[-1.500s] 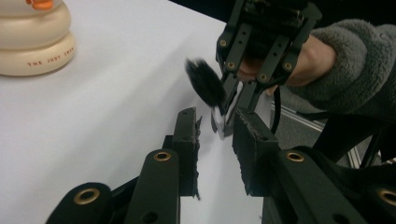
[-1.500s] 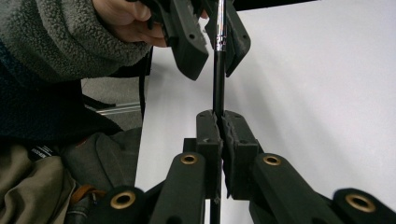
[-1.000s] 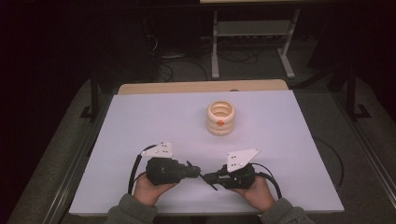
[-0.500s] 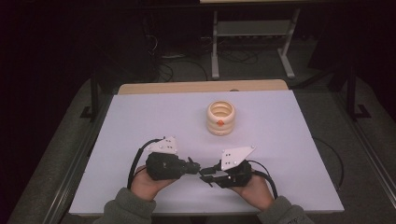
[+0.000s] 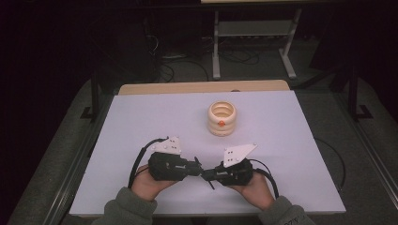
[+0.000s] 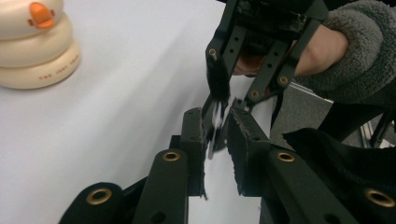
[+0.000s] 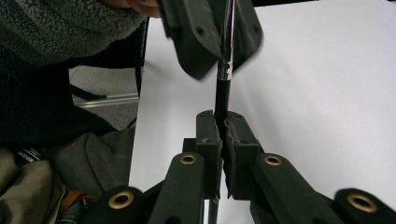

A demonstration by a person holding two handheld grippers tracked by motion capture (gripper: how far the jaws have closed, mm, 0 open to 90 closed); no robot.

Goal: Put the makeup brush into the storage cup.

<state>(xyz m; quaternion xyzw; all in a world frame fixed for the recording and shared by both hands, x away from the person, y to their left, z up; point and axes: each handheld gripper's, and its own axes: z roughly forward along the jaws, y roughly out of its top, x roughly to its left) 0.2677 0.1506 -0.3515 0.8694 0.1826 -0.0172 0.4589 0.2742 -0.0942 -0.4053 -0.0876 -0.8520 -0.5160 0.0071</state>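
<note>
Both grippers meet tip to tip near the table's front edge. My right gripper (image 5: 210, 175) (image 7: 222, 122) is shut on the black barrel of a thin pen (image 7: 221, 95). The pen's silver upper part (image 7: 228, 46) runs up between the pads of my left gripper (image 5: 197, 165) (image 7: 226, 70). In the left gripper view, my left gripper (image 6: 218, 122) has a narrow gap between its jaws. They have just been opening, with the silver end of the pen (image 6: 215, 122) still between them. The right gripper (image 6: 225, 100) faces it, held by a hand in a grey fleece sleeve (image 6: 364, 51).
A cream stack of rings with an orange duck mark (image 5: 222, 118) (image 6: 32, 42) stands at the middle of the white table (image 5: 141, 117), well beyond the grippers. Cables trail from both grippers. A metal stand (image 5: 253, 33) and cables lie on the dark floor behind.
Both hands have stayed near the front edge with the tips together; they sit slightly farther from the edge than a second ago. The high view is too coarse to show jaw motion.
</note>
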